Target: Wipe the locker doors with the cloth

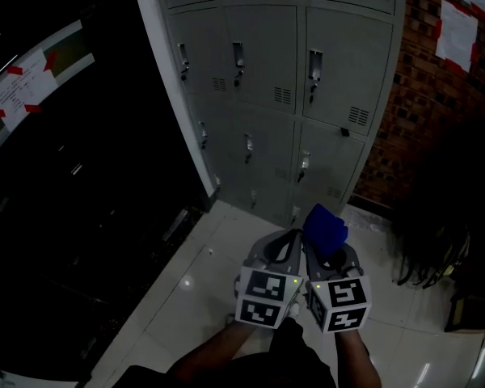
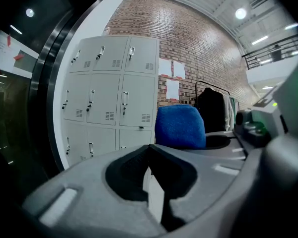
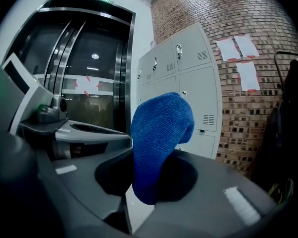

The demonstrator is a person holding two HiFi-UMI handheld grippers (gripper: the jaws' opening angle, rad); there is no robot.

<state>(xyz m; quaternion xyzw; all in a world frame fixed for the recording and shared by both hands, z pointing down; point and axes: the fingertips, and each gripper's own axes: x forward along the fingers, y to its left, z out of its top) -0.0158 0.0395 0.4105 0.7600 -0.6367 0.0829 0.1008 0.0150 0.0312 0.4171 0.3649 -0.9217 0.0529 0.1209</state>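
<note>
Cloth (image 3: pixel 156 133), blue and bunched, is gripped between the closed jaws of the right gripper (image 1: pixel 327 257), with its rounded bulk standing out past the jaw tips. The left gripper (image 2: pixel 150 152) is held just beside it, its jaws brought together with nothing between them. Both grippers are pointed toward the grey locker doors (image 1: pixel 267 63). The cloth is seen well apart from them, over the pale tiled floor (image 1: pixel 194 289). A brick wall (image 1: pixel 412 128) is seen at the lockers' right.
</note>
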